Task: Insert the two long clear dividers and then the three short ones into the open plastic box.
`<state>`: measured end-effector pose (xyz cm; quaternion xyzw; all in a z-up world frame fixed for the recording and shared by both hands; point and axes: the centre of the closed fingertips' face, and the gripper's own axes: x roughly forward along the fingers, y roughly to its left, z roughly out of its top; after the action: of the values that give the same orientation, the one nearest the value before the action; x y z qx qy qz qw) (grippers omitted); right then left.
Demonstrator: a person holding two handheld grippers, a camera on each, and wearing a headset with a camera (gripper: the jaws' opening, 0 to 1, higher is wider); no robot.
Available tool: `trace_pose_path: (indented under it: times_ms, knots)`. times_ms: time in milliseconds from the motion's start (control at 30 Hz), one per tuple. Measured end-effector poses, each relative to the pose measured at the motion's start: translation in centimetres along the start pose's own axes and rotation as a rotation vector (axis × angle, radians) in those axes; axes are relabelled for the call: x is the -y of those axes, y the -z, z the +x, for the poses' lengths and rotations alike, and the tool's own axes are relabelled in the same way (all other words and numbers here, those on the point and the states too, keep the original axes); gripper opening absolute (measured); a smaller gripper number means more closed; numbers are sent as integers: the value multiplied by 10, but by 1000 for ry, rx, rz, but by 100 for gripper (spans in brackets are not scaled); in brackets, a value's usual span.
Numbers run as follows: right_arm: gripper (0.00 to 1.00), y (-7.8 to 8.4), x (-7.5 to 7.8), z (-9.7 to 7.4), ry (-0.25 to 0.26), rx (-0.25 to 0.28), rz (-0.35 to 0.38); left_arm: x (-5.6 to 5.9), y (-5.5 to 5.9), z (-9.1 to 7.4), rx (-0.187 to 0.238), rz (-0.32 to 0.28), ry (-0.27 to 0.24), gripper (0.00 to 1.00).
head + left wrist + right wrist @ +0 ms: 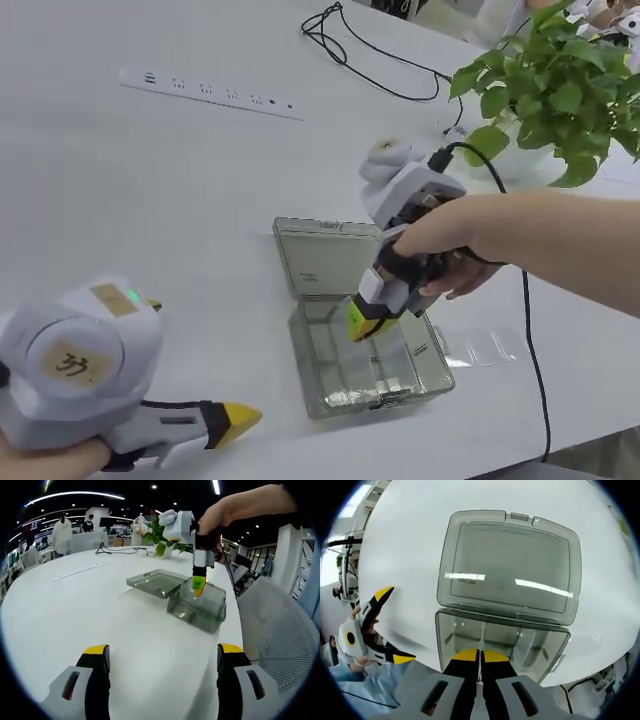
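Observation:
The open clear plastic box (303, 375) lies mid-table with its lid (325, 255) flat behind it. A hand points my right gripper (362, 325) down into the box, near its back left corner. In the right gripper view this gripper (480, 655) is shut on a thin clear divider (481, 635), seen edge-on and reaching into the box (442, 635) below the lid (510, 565). My left gripper (162, 655) is open and holds nothing, low at the near left (200, 365), well short of the box (200, 611). More clear dividers (480, 348) lie flat to the right of the box.
A white power strip (210, 93) lies at the far left and a black cable (380, 70) runs across the back. A potted plant (550, 90) stands at the far right. The gripper's black cord (530, 340) trails off the table's near right edge.

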<state>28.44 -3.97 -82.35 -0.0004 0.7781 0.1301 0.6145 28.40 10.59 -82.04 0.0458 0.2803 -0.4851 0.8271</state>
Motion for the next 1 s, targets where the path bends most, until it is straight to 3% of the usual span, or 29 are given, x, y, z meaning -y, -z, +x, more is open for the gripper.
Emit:
trace_pose_path:
  times_ms: [300, 500, 533, 567, 733, 1000]
  knots:
    - [3, 11, -14, -3, -3, 5, -7, 4, -3, 2, 1, 8, 9, 90]
    - [4, 9, -12, -3, -10, 1, -38, 2, -5, 1, 2, 12, 6, 90]
    - [5, 12, -12, -3, -19, -19, -44, 2, -5, 1, 2, 11, 5, 90]
    - [6, 7, -11, -3, -24, 15, -84, 1, -5, 1, 3, 11, 3, 90]
    - [19, 8, -22, -5, -77, 37, -69, 2, -3, 0, -3, 12, 4, 90]
    - [35, -1, -21, -10, -83, 97, -142, 5, -4, -2, 1, 14, 6, 90]
